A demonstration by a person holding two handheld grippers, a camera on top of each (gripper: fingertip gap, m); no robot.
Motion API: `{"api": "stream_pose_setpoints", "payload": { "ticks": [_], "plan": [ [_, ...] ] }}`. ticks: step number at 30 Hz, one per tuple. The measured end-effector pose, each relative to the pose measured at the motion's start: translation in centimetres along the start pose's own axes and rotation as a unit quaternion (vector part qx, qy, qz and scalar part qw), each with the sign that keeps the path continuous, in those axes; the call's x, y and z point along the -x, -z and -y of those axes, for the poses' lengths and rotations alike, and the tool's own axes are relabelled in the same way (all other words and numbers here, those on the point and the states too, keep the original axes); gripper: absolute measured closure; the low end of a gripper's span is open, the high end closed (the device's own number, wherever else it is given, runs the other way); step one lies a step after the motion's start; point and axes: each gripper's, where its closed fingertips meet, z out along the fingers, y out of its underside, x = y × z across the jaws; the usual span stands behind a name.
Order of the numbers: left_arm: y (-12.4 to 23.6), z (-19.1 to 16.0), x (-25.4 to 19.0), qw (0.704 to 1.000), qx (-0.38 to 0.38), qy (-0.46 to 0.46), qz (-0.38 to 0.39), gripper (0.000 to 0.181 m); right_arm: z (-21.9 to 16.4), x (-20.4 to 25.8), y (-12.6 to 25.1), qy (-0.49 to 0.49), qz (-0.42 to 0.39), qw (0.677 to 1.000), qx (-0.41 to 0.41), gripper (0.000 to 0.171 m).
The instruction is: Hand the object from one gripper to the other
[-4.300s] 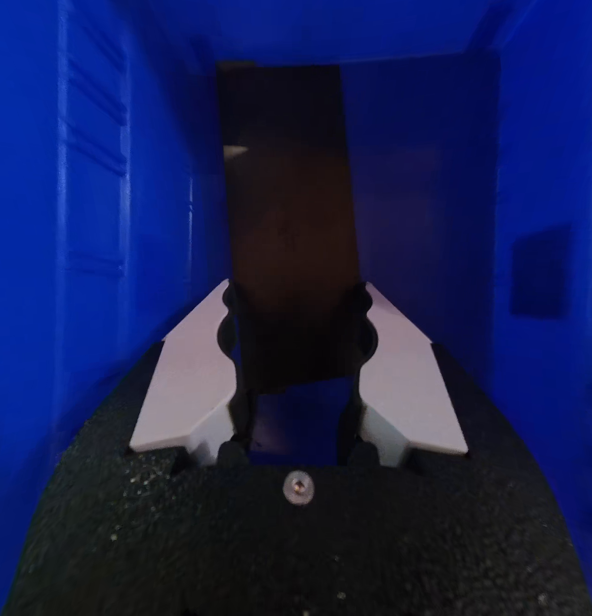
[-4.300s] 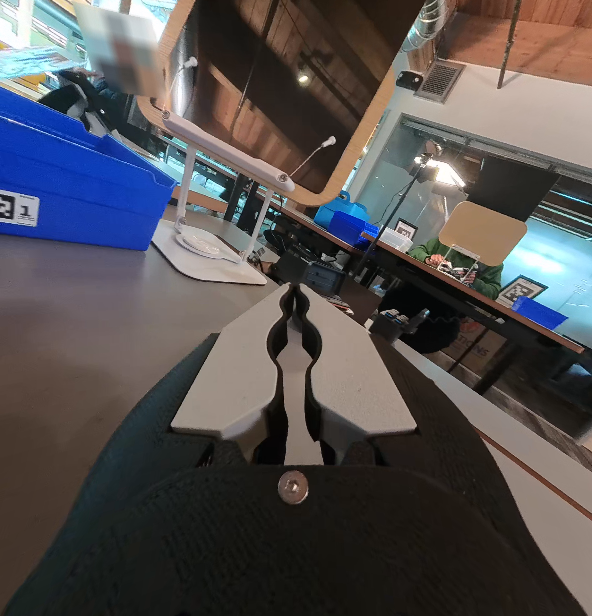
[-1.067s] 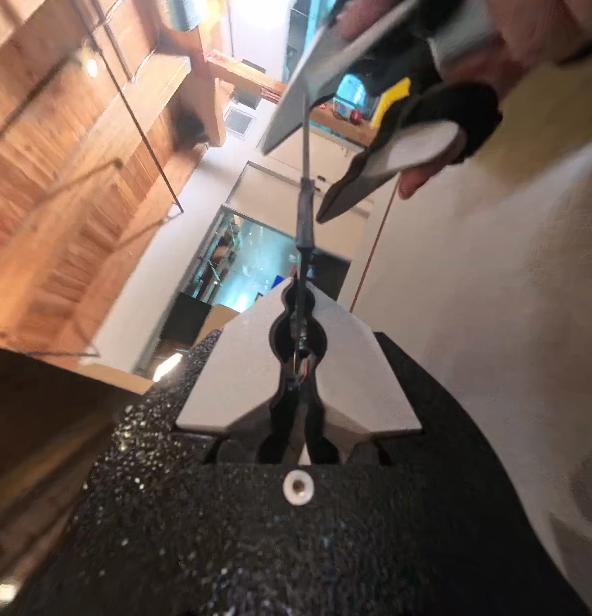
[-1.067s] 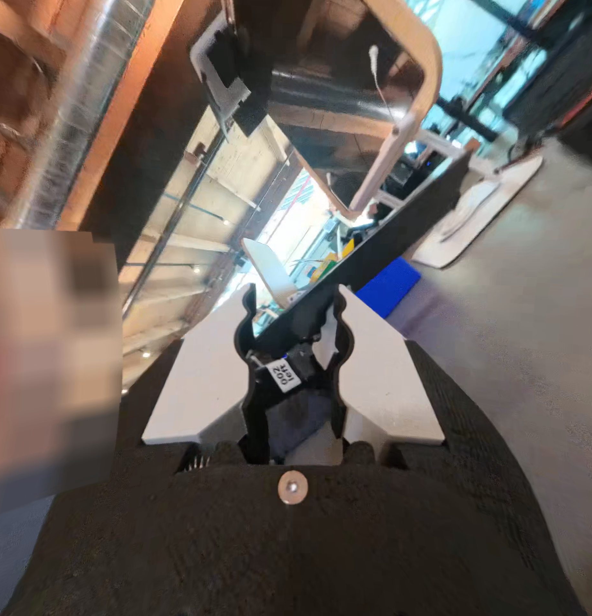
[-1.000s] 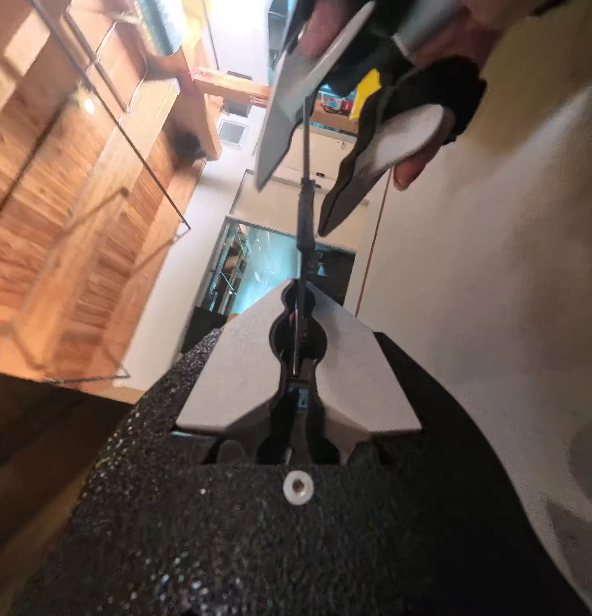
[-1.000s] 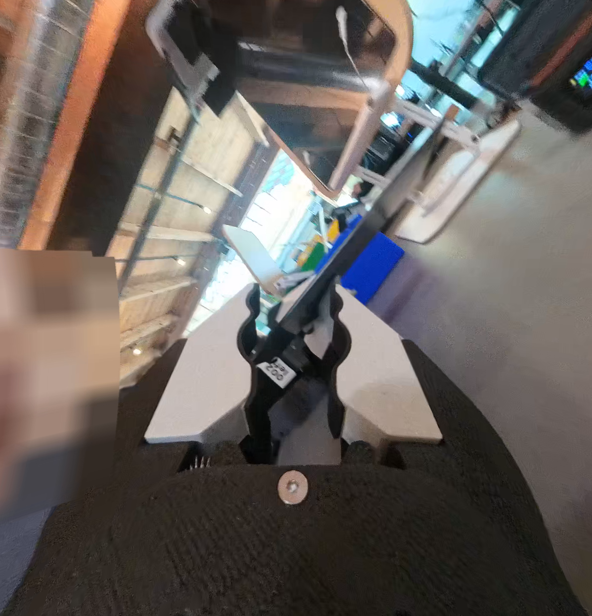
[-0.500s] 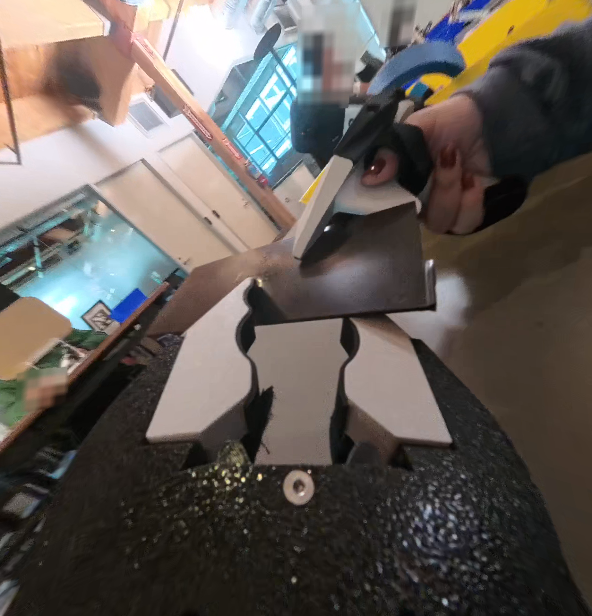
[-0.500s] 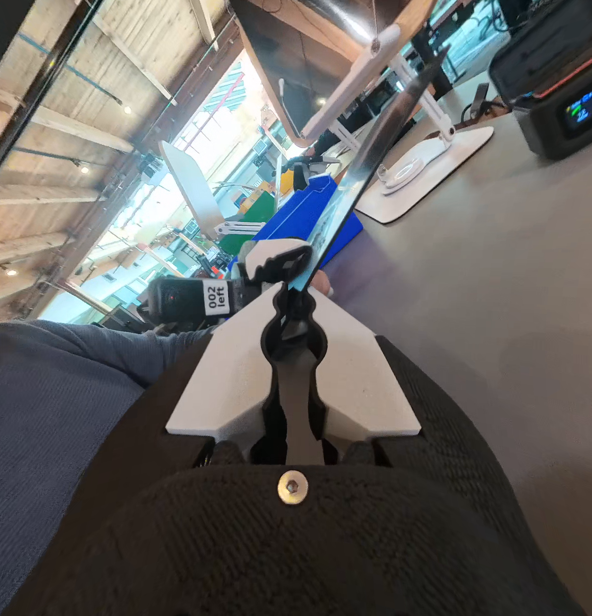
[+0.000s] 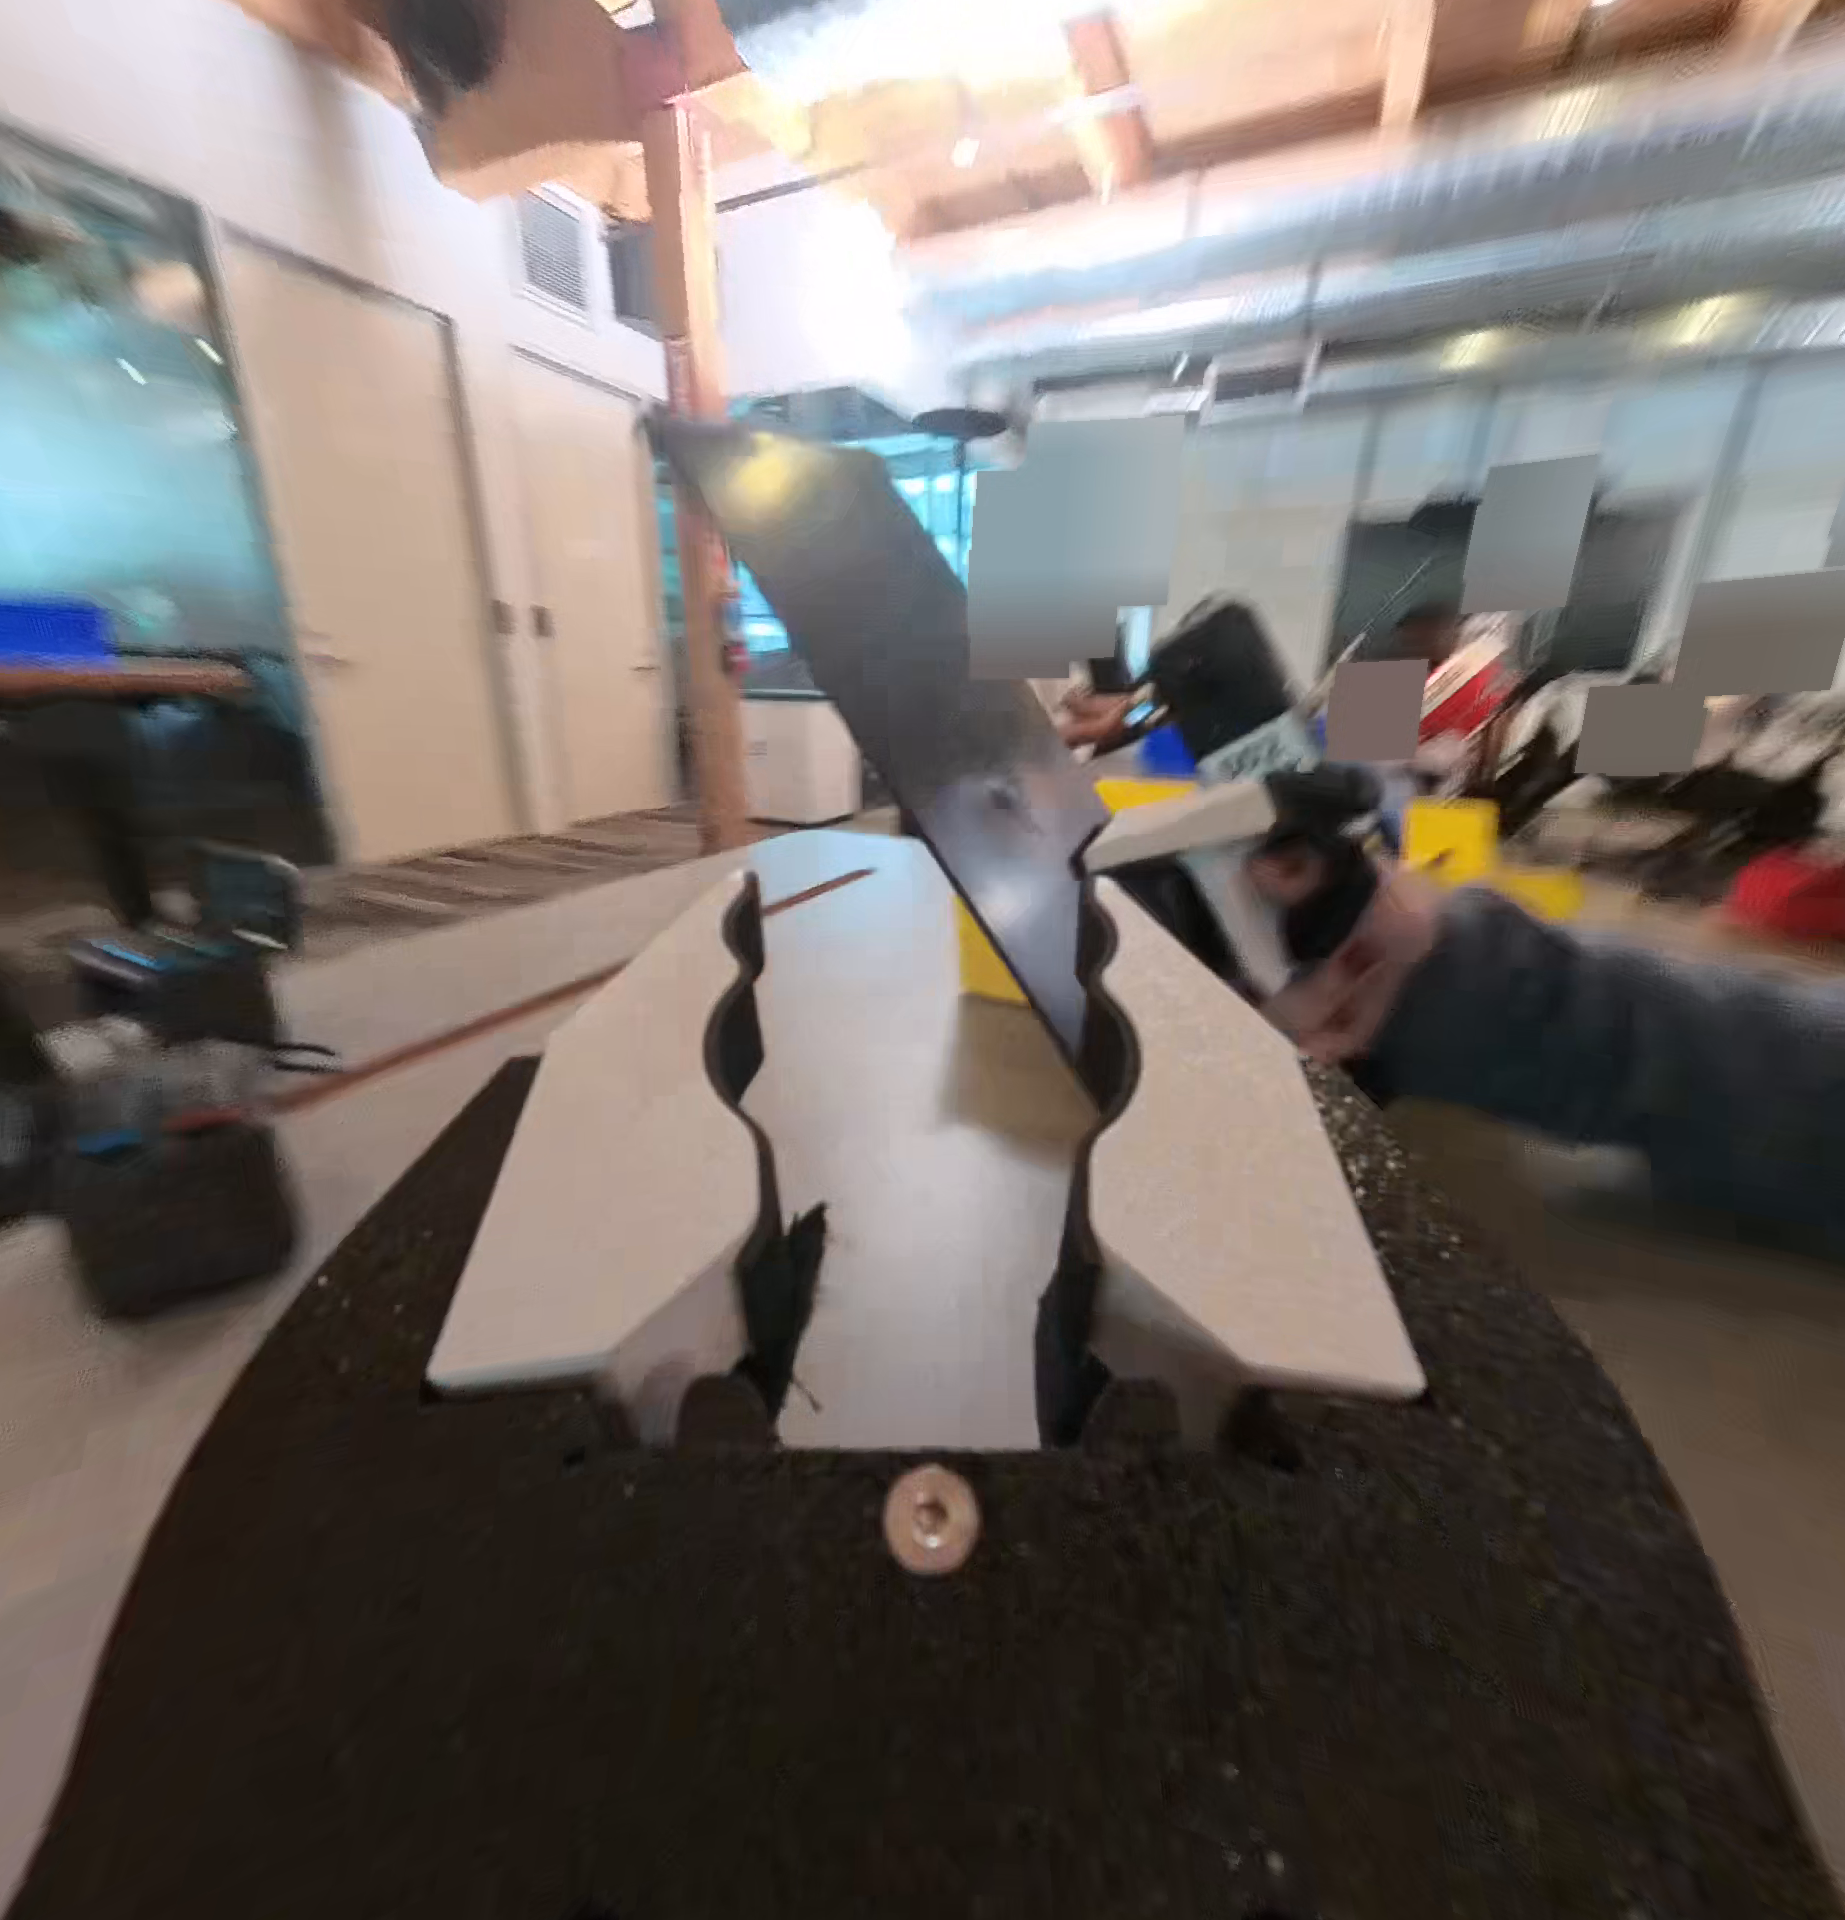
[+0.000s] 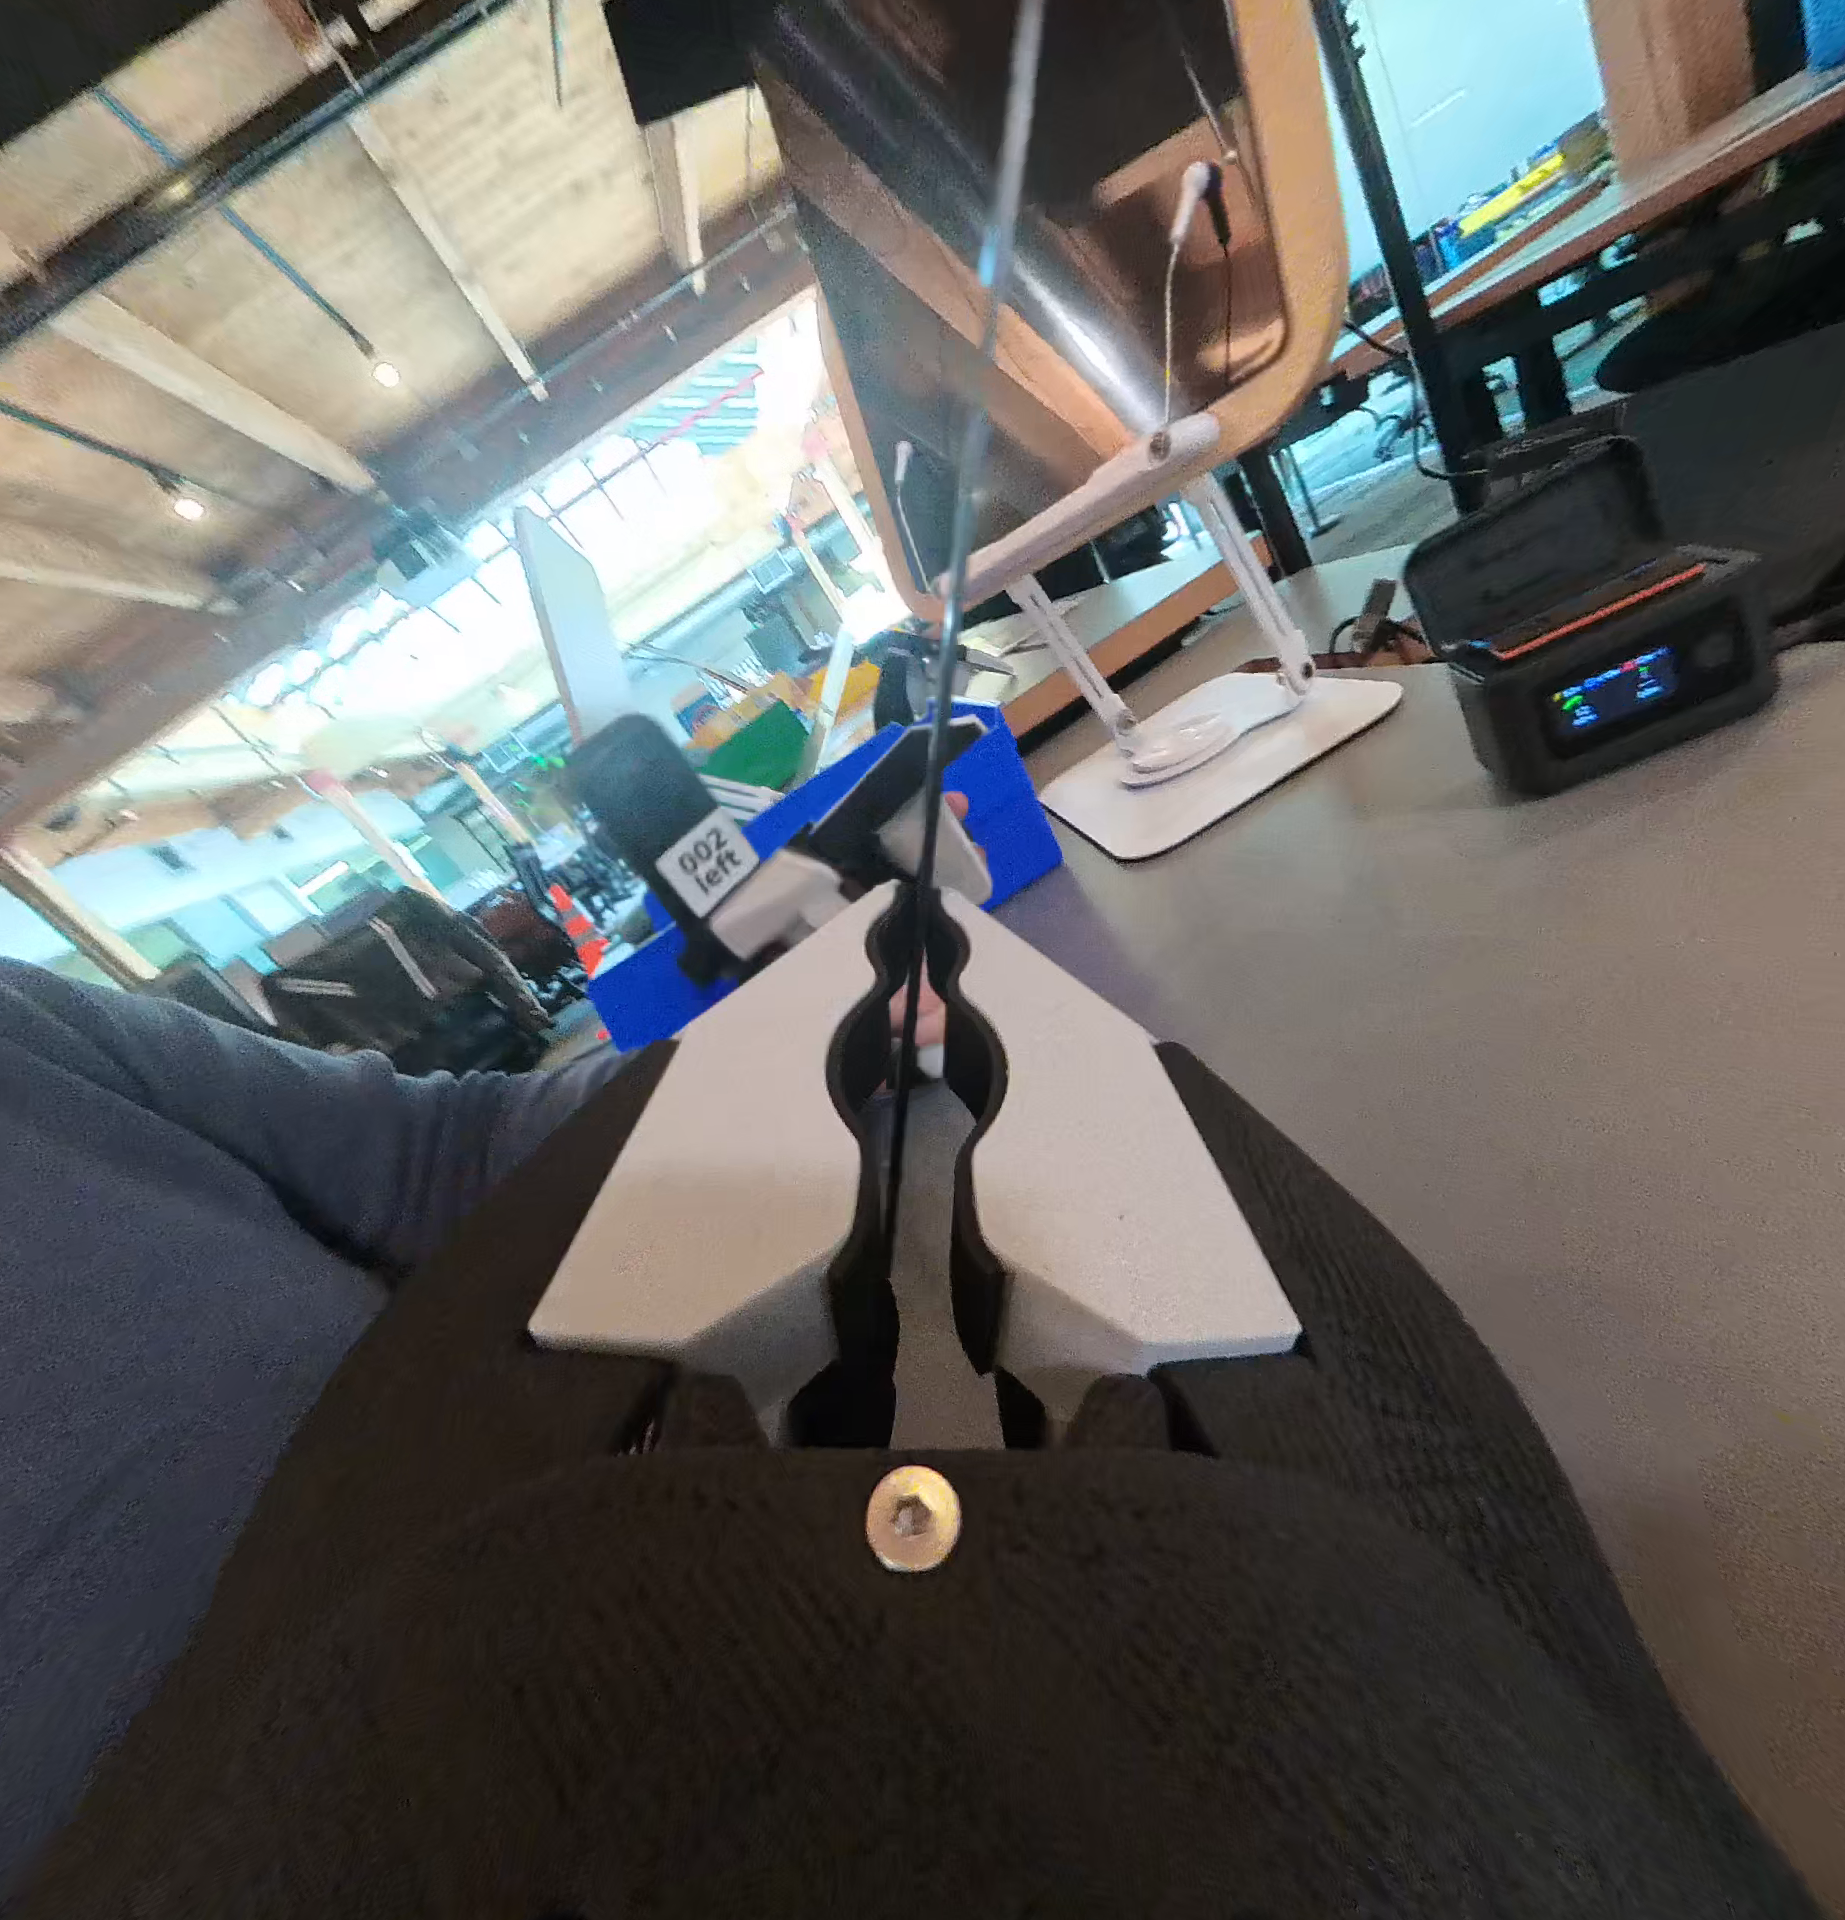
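The object is a thin dark metal plate (image 10: 949, 582). In the right wrist view it is edge-on, a thin line rising from between the fingers. My right gripper (image 10: 913, 914) is shut on its lower end. In the left wrist view the plate (image 9: 887, 644) slants up to the left, and its lower corner lies just inside the right finger (image 9: 1209, 1091); I cannot tell if it touches. My left gripper (image 9: 918, 894) is open wide and holds nothing. The right gripper (image 9: 1178, 821) grips the plate from the right, held by a hand. The left gripper (image 10: 902, 821) shows just beyond the right fingertips.
A grey table (image 10: 1469, 1091) lies below. On it stand a blue bin (image 10: 689, 987), a white stand with a flat base (image 10: 1219, 748) and a black case with a small screen (image 10: 1604, 675). A grey sleeve (image 10: 170, 1143) fills the left. A dark bag (image 9: 170, 1195) sits far left. The left gripper's tips are roughly 6 cm from the right gripper's.
One second ago my left gripper was shut on the plate; it has opened and stays open. My right gripper has closed on the plate and holds it. Both views have swung round.
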Motion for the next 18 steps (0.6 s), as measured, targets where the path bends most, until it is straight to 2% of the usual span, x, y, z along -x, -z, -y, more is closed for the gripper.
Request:
{"api": "stream_pose_setpoints", "payload": {
  "ticks": [4, 7, 13, 14, 15, 18],
  "plan": [
    [0.2, -0.3, -0.3, 0.988, -0.012, 0.139, -0.070, 0.126, -0.3, 0.7, -0.4, 0.020, 0.020, 1.000, -0.002, 0.171],
    [0.4, 0.0, -2.2, 0.965, -0.019, 0.205, -0.162, 0.148, -0.8, 1.2, -0.6, 0.037, 0.032, 0.999, 0.011, 0.171],
    [0.0, -0.8, -2.6, 0.964, 0.001, 0.206, -0.168, 0.151, -2.5, 1.5, -1.2, 0.090, 0.023, 0.994, 0.066, 0.171],
    [0.0, -0.8, -2.7, 0.964, 0.002, 0.204, -0.169, 0.158, -3.0, 1.5, -1.3, 0.099, 0.021, 0.992, 0.078, 0.171],
    [0.0, -0.8, -2.8, 0.965, 0.000, 0.201, -0.172, 0.177, -3.3, 1.6, -1.4, 0.108, 0.018, 0.990, 0.089, 0.171],
    [0.1, -0.2, -3.0, 0.965, -0.017, 0.192, -0.180, 0.181, -3.1, 1.5, -1.7, 0.119, 0.008, 0.990, 0.076, 0.168]
  ]
}}
